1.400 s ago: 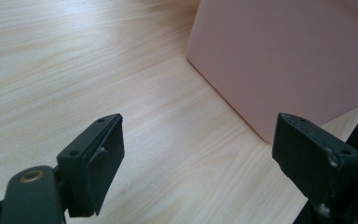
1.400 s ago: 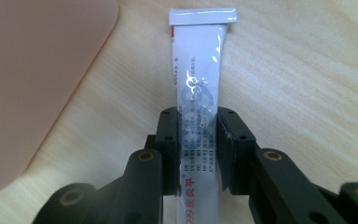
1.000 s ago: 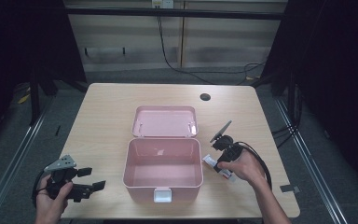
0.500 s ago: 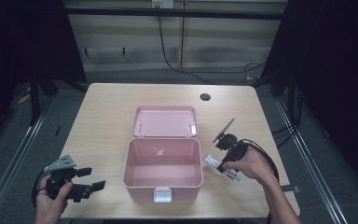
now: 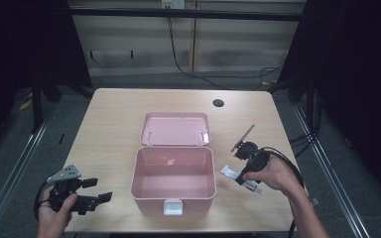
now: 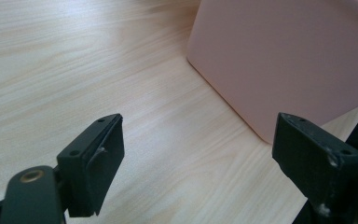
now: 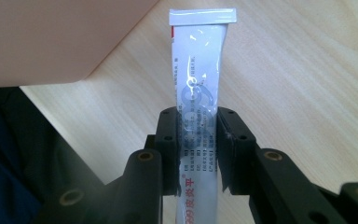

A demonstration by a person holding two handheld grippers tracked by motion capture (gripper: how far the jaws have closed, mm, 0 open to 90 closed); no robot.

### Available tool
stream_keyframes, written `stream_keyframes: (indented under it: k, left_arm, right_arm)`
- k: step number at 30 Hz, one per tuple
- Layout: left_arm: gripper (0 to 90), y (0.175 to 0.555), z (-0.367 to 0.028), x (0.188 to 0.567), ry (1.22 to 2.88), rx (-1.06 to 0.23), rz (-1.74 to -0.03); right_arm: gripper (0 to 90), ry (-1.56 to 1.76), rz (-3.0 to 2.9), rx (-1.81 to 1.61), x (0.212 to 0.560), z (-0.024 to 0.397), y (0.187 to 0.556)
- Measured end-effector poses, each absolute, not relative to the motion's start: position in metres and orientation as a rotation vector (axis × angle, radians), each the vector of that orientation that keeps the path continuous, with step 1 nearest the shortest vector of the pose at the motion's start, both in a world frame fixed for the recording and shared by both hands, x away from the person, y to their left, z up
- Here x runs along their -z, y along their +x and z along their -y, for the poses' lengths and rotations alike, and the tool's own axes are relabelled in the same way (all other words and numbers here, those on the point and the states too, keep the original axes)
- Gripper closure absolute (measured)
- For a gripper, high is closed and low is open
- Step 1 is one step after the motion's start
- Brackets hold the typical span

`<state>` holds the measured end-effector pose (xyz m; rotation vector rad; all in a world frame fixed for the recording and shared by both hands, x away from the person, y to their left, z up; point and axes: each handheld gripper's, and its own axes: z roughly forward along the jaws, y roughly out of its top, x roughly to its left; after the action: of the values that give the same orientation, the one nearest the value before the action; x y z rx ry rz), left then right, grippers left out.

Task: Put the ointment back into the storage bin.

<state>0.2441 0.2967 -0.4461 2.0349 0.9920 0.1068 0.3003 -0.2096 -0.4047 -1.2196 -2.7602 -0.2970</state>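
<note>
Fingers (image 7: pixel 171 140) of R gripper (image 7: pixel 198 149) clamp tube (image 7: pixel 200 70), long axis along them; pink box (image 5: pixel 176 178) lies beside, toward bench's left edge. L gripper (image 6: pixel 196 154) fingers apart, idle.

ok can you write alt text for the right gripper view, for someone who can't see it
Two black jaws of the right gripper are shut on a white tube with blue and red print, its flat crimped end pointing away from the camera. Under it lies a pale wooden table, with a corner of the pink box at the upper left.
</note>
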Motion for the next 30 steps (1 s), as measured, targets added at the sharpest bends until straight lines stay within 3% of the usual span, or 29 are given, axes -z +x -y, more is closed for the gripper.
stream_keyframes:
  k: [30]
  left_arm:
    - [16.7,0.244,-0.296,0.447,2.033,-0.104,-0.997]
  right_arm:
    - [71.8,-1.185,2.785,0.297,0.371,0.221,0.290]
